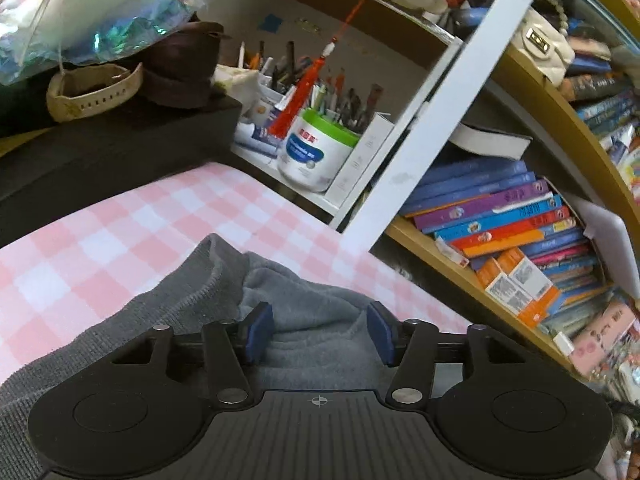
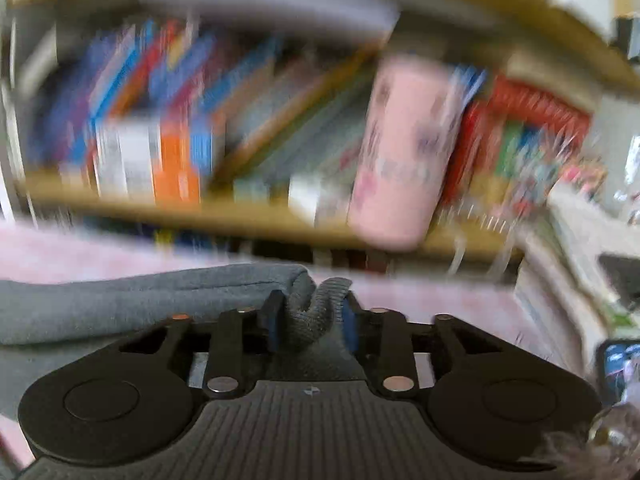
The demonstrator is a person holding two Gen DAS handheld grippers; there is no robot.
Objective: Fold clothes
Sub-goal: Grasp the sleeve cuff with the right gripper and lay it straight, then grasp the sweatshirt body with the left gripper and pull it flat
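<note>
Left wrist view: a grey sweatshirt (image 1: 312, 320) lies on the pink checked cloth (image 1: 100, 248).

The left gripper (image 1: 318, 330) is spread wide over it, grasping nothing. The right gripper (image 2: 310, 316) is clenched on its ribbed hem (image 2: 320, 300). The white jar (image 1: 316, 152) has a blue label, unreadable. Book spines (image 1: 500, 216) are too blurred to read.

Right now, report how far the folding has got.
Done: nothing looks folded; the grey knit sweatshirt lies rumpled on the pink checked sheet. In hand: right claw pinches its ribbed edge; left claw is open over it. Left: every fold.
</note>
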